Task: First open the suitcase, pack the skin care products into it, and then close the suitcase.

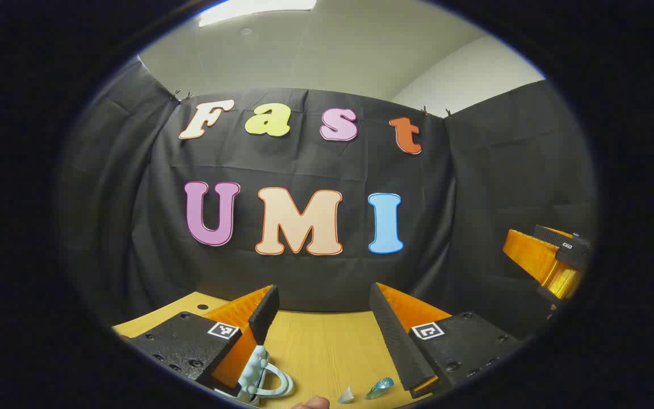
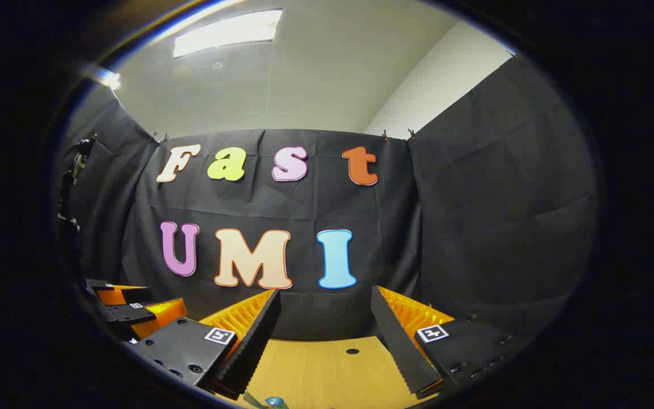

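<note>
My left gripper (image 1: 324, 295) is held open above the wooden table (image 1: 315, 352), with nothing between its fingers. Low in the left gripper view, a pale blue object with a looped handle (image 1: 261, 379) pokes out behind the left finger; I cannot tell whether it is the suitcase. Two small items lie near the bottom edge: a clear one (image 1: 347, 395) and a teal one (image 1: 381, 387). My right gripper (image 2: 325, 296) is open too and holds nothing. A teal item (image 2: 273, 401) peeks in at the bottom of the right gripper view.
The right gripper (image 1: 548, 261) appears at the right edge of the left gripper view, and the left gripper (image 2: 128, 309) at the lower left of the right gripper view. A fingertip (image 1: 313, 403) shows at the bottom. Black cloth walls close the table's far side.
</note>
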